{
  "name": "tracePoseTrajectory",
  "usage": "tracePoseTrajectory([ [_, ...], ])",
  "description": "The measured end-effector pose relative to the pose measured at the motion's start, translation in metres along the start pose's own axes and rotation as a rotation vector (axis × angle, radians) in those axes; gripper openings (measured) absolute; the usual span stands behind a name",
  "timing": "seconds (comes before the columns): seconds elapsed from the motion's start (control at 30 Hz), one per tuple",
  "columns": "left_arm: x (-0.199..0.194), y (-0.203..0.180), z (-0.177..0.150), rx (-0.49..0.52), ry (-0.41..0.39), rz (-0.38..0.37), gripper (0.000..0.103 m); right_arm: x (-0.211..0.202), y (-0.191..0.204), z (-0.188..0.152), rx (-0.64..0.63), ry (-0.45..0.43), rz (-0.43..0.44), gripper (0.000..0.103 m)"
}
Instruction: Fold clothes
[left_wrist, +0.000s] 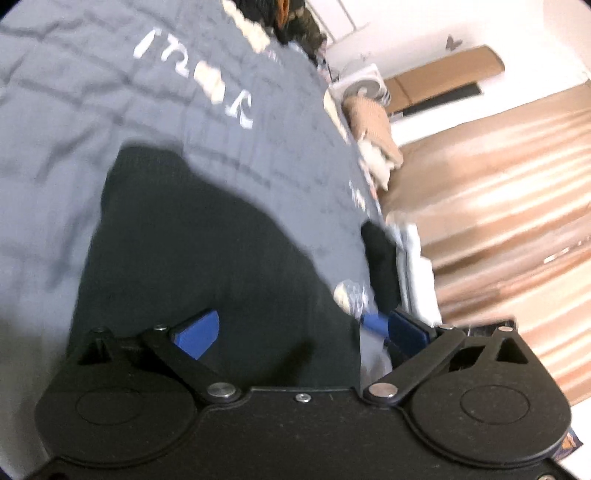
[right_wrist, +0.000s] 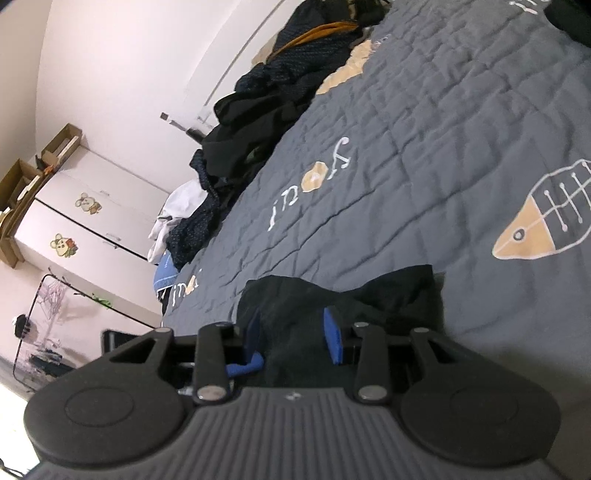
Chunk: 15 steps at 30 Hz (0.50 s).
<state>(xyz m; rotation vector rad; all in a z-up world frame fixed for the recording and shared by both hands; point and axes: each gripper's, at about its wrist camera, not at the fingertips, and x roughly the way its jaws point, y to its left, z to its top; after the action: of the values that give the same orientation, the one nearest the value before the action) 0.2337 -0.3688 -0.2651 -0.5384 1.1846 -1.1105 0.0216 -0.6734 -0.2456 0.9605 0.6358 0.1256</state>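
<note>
Black garment (right_wrist: 332, 295) pinched in right gripper (right_wrist: 295, 336); left gripper (left_wrist: 299, 332) wide, empty.

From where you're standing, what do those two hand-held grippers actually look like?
Both are black. The left hand-held gripper has smooth round discs either side, thin linkage bars with silver pivot bolts, and blue finger pads. The right hand-held gripper matches, but its body is ribbed grey. No cables, sleeves or markings show.

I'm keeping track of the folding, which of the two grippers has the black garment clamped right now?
The right gripper: black garment is bunched between its blue pads. The left gripper stands wide open above the cloth, holding nothing.
</note>
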Motion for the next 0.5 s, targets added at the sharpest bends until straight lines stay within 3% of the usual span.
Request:
tracePoseTrajectory([
  [0.1, 0.006, 0.002, 0.020, -0.018, -0.062, 0.068, 0.099, 0.002, -0.002, -0.001, 0.004, 0.004, -0.003, 0.037],
  [0.3, 0.019, -0.004, 0.034, -0.015, -0.081, 0.122, 0.099, 0.003, -0.002, -0.001, 0.004, 0.009, 0.006, 0.037],
  [0.5, -0.016, -0.014, 0.014, -0.003, -0.158, 0.085, 0.099, 0.002, -0.001, -0.002, 0.006, 0.004, -0.004, 0.037],
])
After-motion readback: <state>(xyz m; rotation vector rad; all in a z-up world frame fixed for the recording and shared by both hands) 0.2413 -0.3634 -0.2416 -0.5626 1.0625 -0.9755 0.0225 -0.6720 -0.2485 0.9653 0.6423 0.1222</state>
